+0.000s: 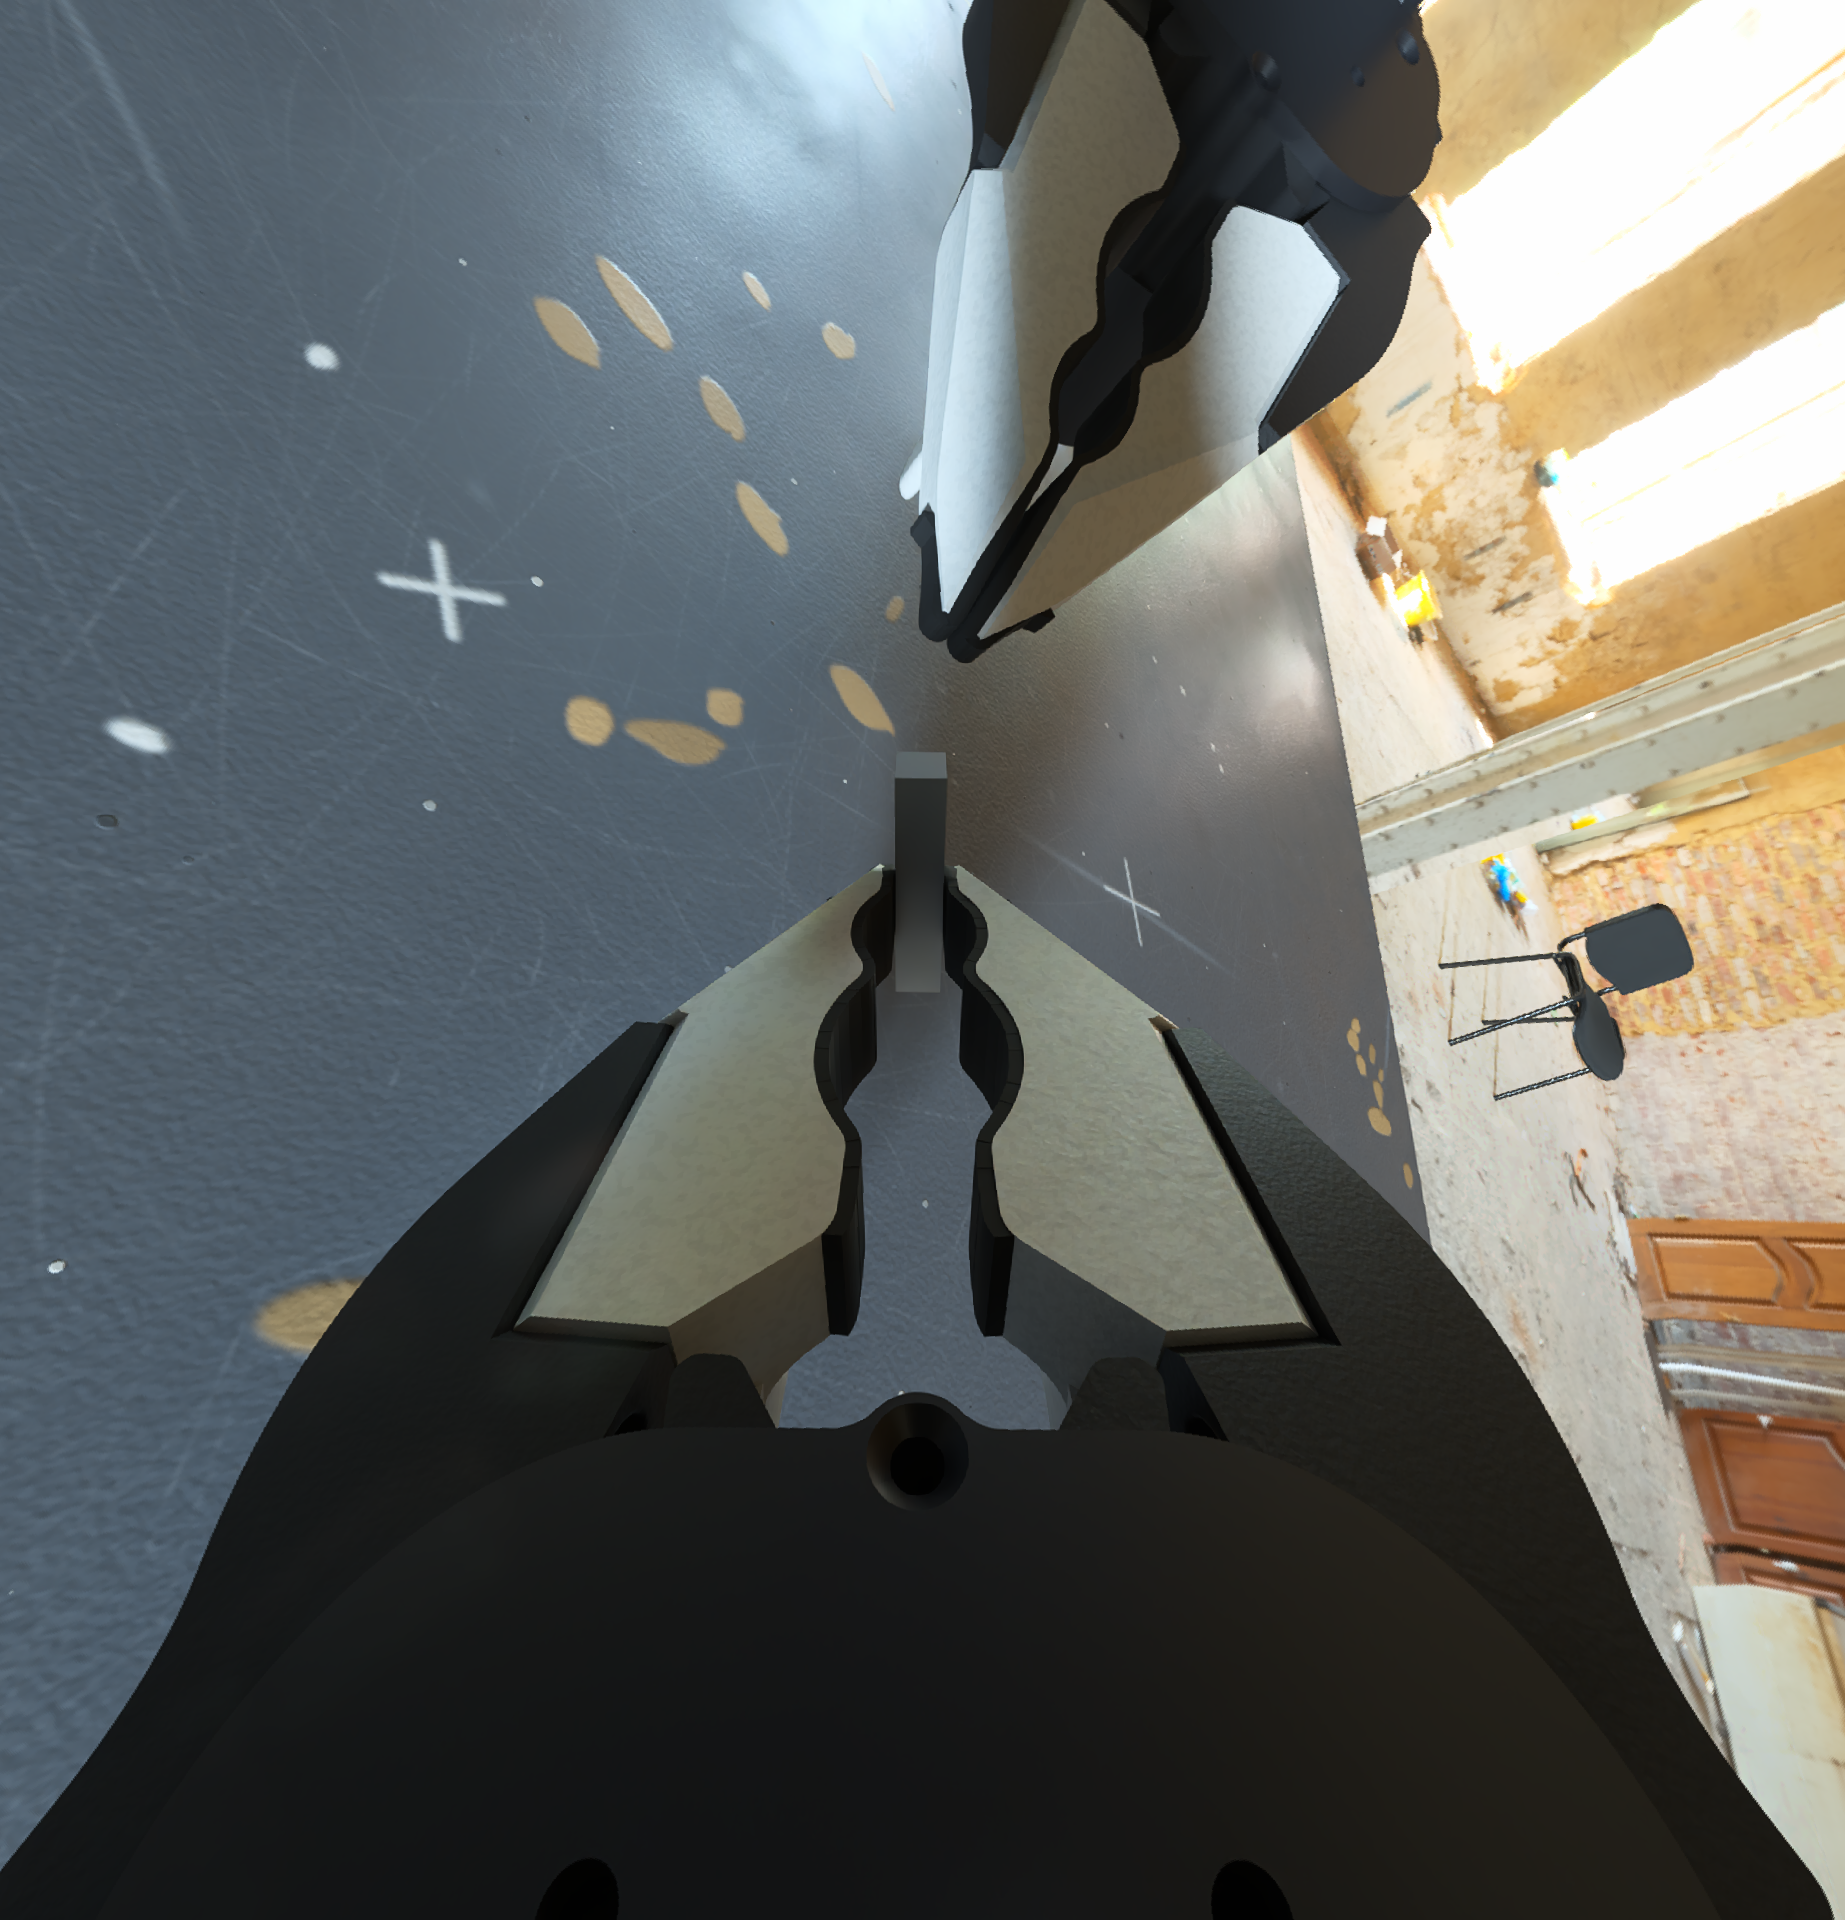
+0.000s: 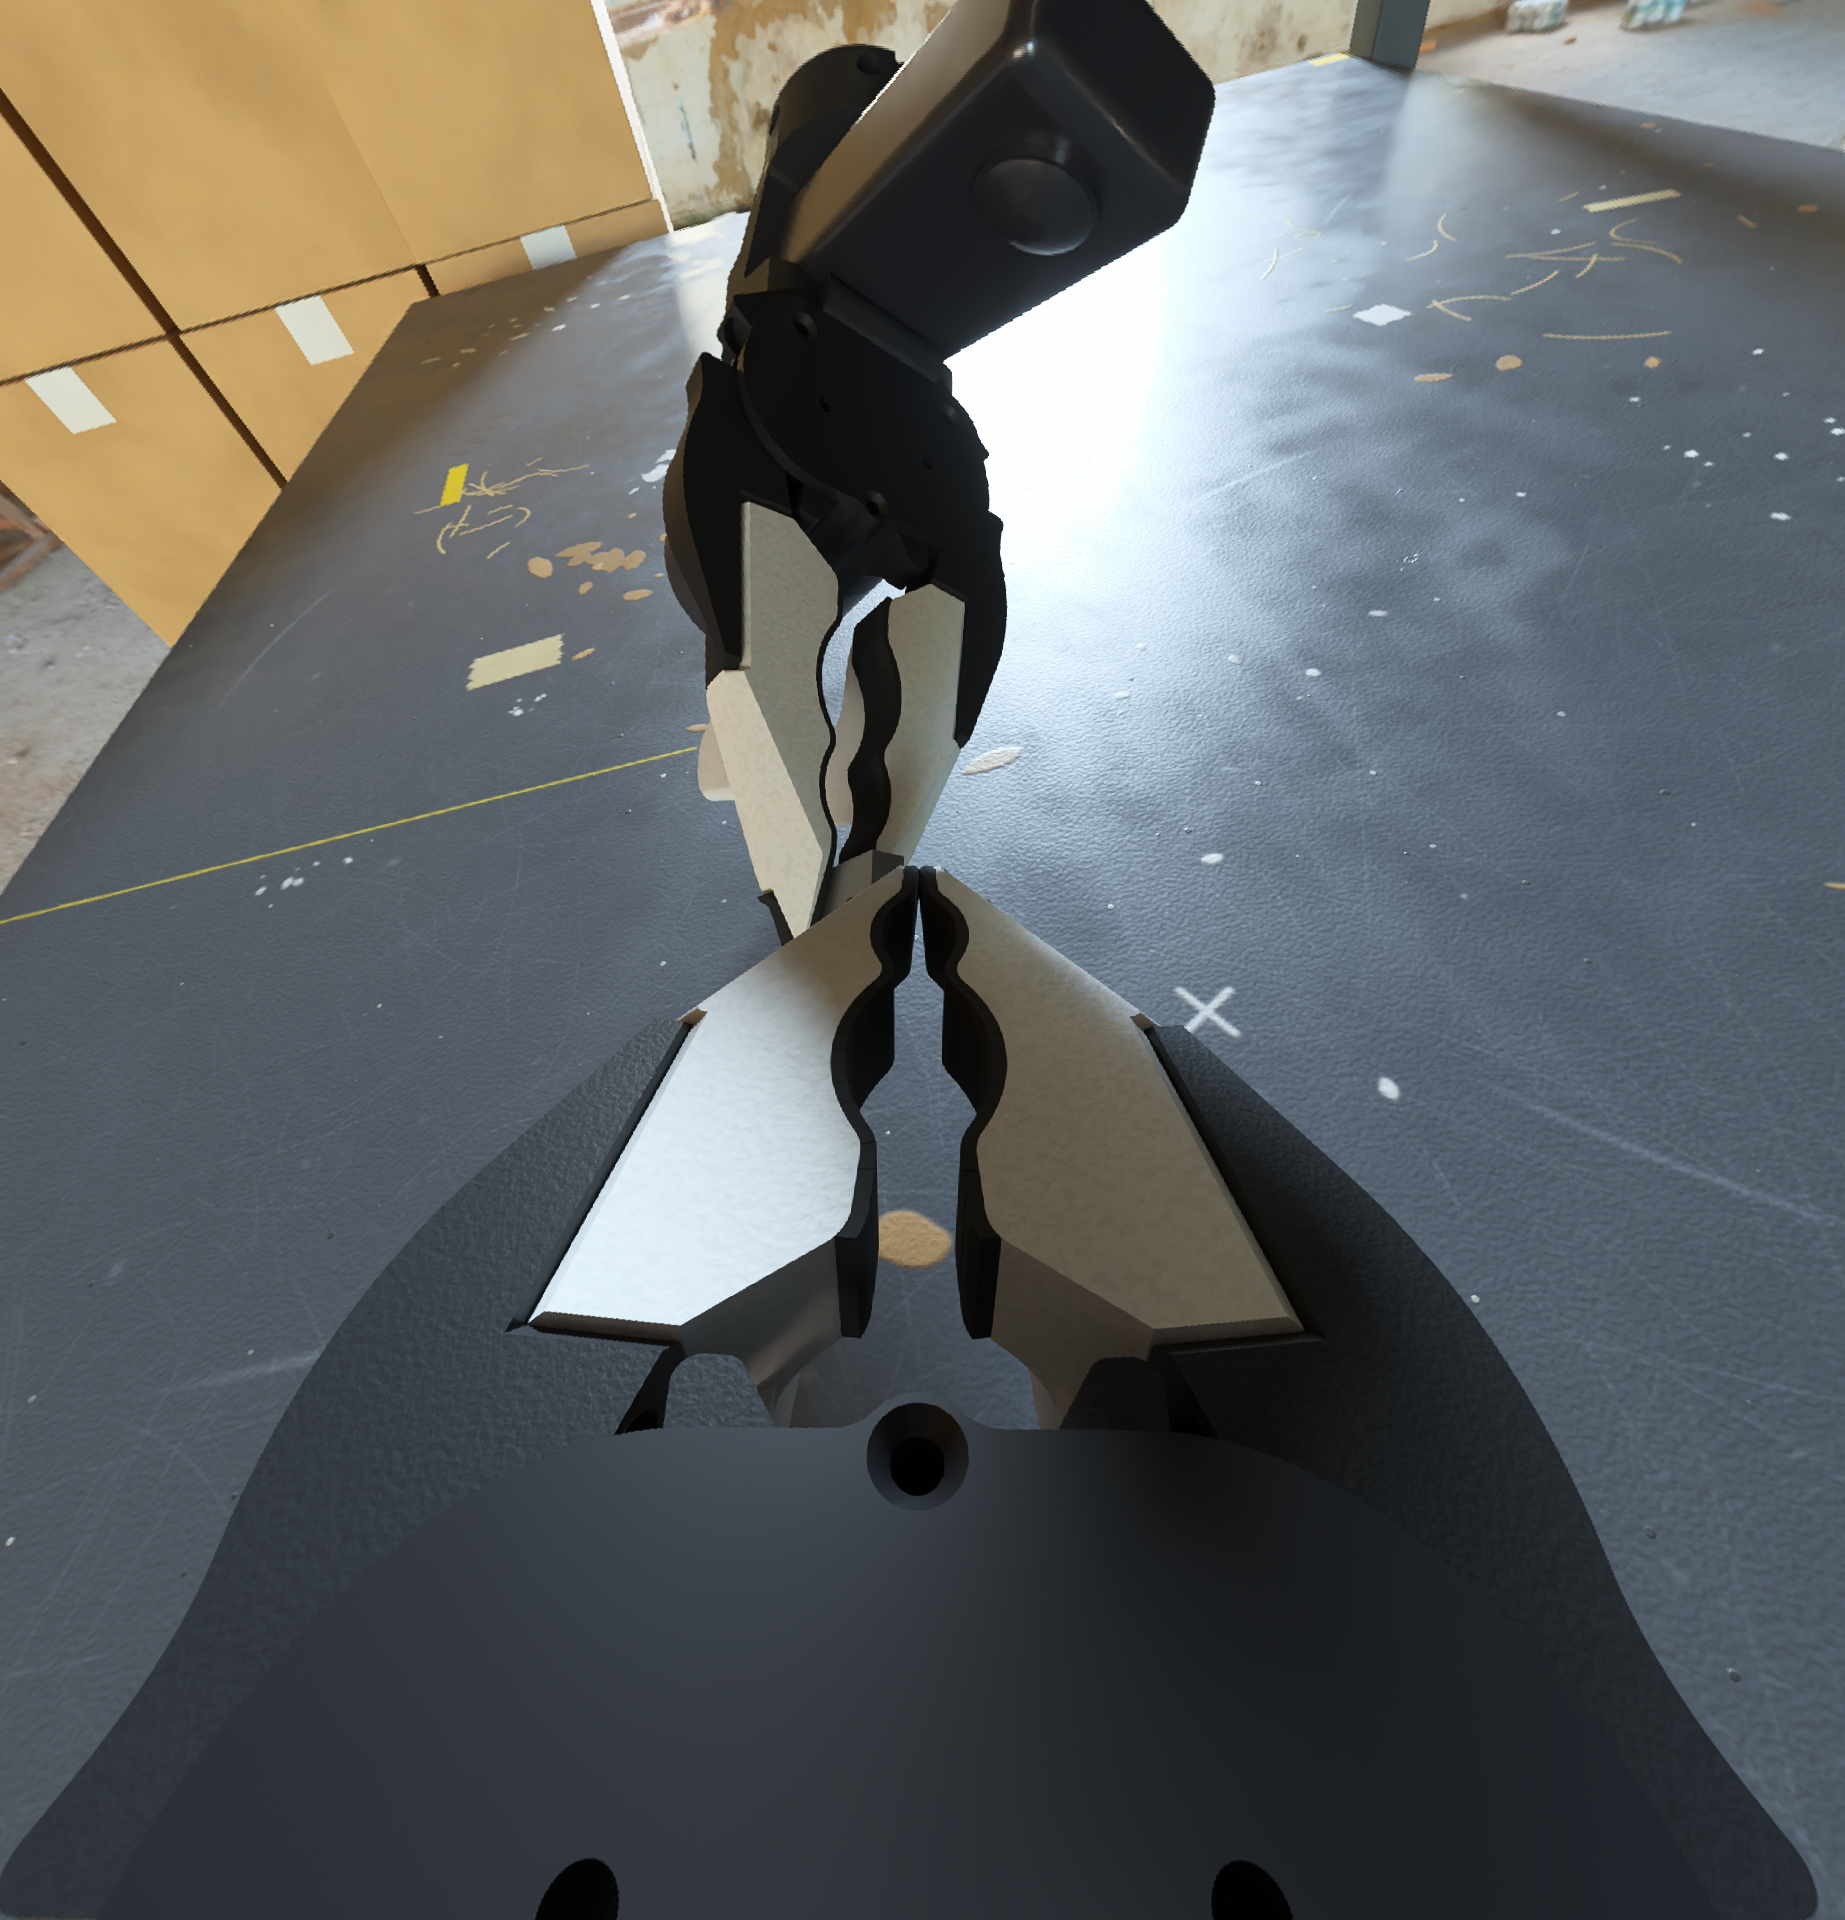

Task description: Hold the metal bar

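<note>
Only the left wrist view shows the grey metal bar [image 1: 919,873] well: the left gripper [image 1: 919,883] clamps it between its tips. In the right wrist view the right gripper [image 2: 917,878] is closed on nothing, its tips near the bar. The dark desk [image 2: 1417,727] carries paint spots; a chair [image 1: 1583,997] stands beyond it.

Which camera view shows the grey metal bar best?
The left wrist view. There the short grey rectangular metal bar stands clear between the fingers of the left hand-held gripper, its far end free. In the right wrist view only a grey sliver shows, mostly hidden behind fingers.
</note>
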